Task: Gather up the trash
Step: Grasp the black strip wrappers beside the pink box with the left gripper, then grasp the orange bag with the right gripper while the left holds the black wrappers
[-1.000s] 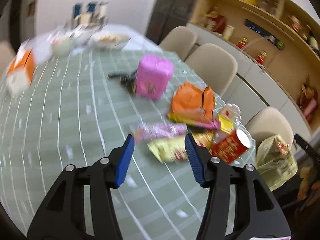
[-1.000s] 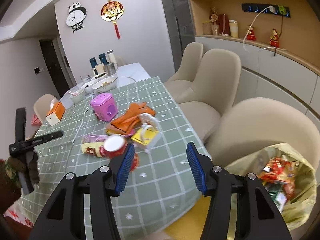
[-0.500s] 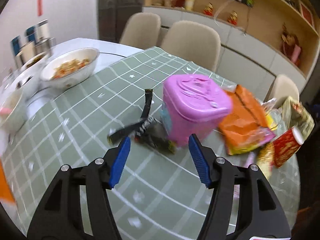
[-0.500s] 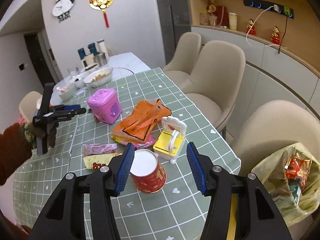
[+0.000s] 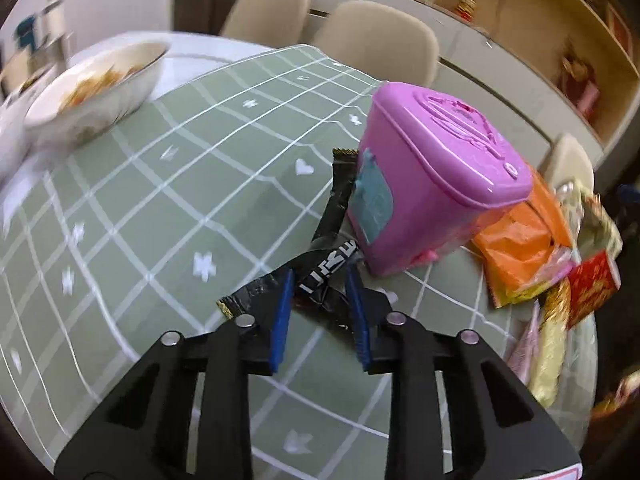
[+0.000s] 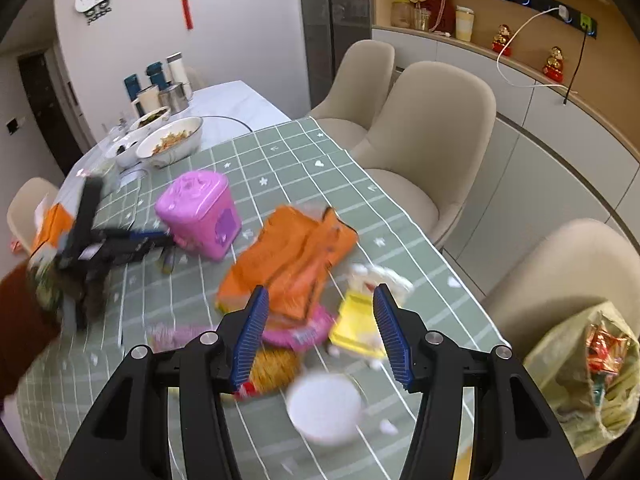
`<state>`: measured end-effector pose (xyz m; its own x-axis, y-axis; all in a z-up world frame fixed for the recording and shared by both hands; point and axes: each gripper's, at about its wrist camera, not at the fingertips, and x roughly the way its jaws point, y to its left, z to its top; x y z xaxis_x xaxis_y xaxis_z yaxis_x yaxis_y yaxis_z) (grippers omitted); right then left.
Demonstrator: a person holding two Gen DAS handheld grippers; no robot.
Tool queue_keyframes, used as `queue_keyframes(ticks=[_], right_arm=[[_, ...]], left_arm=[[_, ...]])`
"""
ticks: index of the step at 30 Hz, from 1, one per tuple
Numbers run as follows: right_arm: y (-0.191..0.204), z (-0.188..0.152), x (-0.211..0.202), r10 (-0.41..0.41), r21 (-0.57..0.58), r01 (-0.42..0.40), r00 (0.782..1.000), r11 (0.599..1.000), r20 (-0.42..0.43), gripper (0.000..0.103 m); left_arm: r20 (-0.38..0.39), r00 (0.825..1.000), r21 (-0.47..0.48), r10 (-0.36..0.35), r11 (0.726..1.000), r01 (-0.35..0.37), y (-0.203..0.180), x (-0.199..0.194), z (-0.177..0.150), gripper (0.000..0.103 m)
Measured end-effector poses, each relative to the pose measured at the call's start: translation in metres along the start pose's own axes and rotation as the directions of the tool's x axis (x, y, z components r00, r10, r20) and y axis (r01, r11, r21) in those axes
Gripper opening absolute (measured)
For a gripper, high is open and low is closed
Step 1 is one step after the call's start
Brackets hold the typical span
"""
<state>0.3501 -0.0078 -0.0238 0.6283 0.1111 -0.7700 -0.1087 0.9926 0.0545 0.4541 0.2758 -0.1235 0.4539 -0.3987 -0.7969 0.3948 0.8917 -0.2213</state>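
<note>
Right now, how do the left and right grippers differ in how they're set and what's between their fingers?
The left gripper has its fingers narrowed around the black wrapper beside the pink container; the right gripper is spread wide with nothing held. The left is down at the tablecloth; the right hangs above the orange bag and red cup. Both have blue pads.

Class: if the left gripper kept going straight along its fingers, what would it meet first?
The black snack wrapper, already lying between the left gripper fingertips on the green tablecloth. Just beyond it stands the pink plastic container, though depth is uncertain.

black wrapper (image 5: 328, 268), crumpled, beside pink container (image 5: 424, 184)
</note>
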Motion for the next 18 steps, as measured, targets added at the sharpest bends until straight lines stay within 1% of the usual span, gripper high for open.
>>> queue_keyframes(ticks=[1, 3, 5, 7, 8, 10, 11, 12, 14, 15, 16, 17, 18], right_arm=[[0.004, 0.004, 0.008, -0.006, 0.011, 0.006, 1.000, 1.000, -0.007, 0.051], [0.012, 0.013, 0.031, 0.001, 0.048, 0.000, 0.999, 0.999, -0.037, 0.051], [0.019, 0.022, 0.051, -0.008, 0.062, 0.012, 0.998, 0.998, -0.067, 0.051], [0.026, 0.033, 0.076, -0.049, 0.039, 0.054, 0.993, 0.998, -0.108, 0.051], [0.028, 0.037, 0.083, -0.058, 0.031, 0.062, 0.990, 0.998, -0.125, 0.051], [0.029, 0.043, 0.105, -0.074, 0.010, 0.077, 0.981, 0.997, -0.178, 0.051], [0.028, 0.043, 0.114, -0.085, 0.001, 0.087, 0.975, 0.996, -0.207, 0.051], [0.027, 0.044, 0.127, -0.099, -0.006, 0.100, 0.965, 0.995, -0.244, 0.051], [0.025, 0.044, 0.141, -0.115, 0.004, 0.121, 0.950, 0.993, -0.291, 0.052], [0.025, 0.045, 0.142, -0.116, 0.007, 0.123, 0.949, 0.992, -0.293, 0.051], [0.026, 0.045, 0.143, -0.093, 0.017, 0.103, 0.948, 0.994, -0.303, 0.051], [0.029, 0.045, 0.145, -0.077, 0.014, 0.087, 0.942, 0.996, -0.325, 0.051], [0.035, 0.042, 0.149, -0.077, -0.012, 0.078, 0.931, 0.997, -0.356, 0.051]], left_arm=[[0.008, 1.000, -0.048, 0.000, 0.999, 0.000, 0.000, -0.005, -0.005, 0.013], [0.026, 0.999, -0.121, -0.019, 0.992, 0.022, 0.001, -0.015, -0.014, 0.013], [0.055, 0.998, -0.166, -0.043, 0.985, 0.051, -0.001, -0.028, -0.025, 0.013], [0.074, 0.996, -0.198, -0.054, 0.978, 0.068, -0.005, -0.042, -0.037, 0.013], [0.081, 0.995, -0.212, -0.061, 0.974, 0.077, -0.008, -0.049, -0.044, 0.013], [0.094, 0.993, -0.226, -0.066, 0.970, 0.086, -0.014, -0.060, -0.054, 0.013], [0.101, 0.993, -0.229, -0.056, 0.970, 0.078, -0.018, -0.067, -0.060, 0.013], [0.106, 0.993, -0.232, -0.043, 0.970, 0.066, -0.021, -0.073, -0.067, 0.013], [0.110, 0.993, -0.260, -0.036, 0.964, 0.063, -0.024, -0.082, -0.079, 0.013], [0.110, 0.993, -0.275, -0.037, 0.959, 0.066, -0.026, -0.084, -0.084, 0.013], [0.110, 0.993, -0.306, -0.046, 0.949, 0.078, -0.027, -0.087, -0.091, 0.013], [0.111, 0.992, -0.326, -0.054, 0.941, 0.088, -0.027, -0.089, -0.095, 0.013], [0.113, 0.992, -0.349, -0.064, 0.932, 0.100, -0.027, -0.091, -0.100, 0.013]])
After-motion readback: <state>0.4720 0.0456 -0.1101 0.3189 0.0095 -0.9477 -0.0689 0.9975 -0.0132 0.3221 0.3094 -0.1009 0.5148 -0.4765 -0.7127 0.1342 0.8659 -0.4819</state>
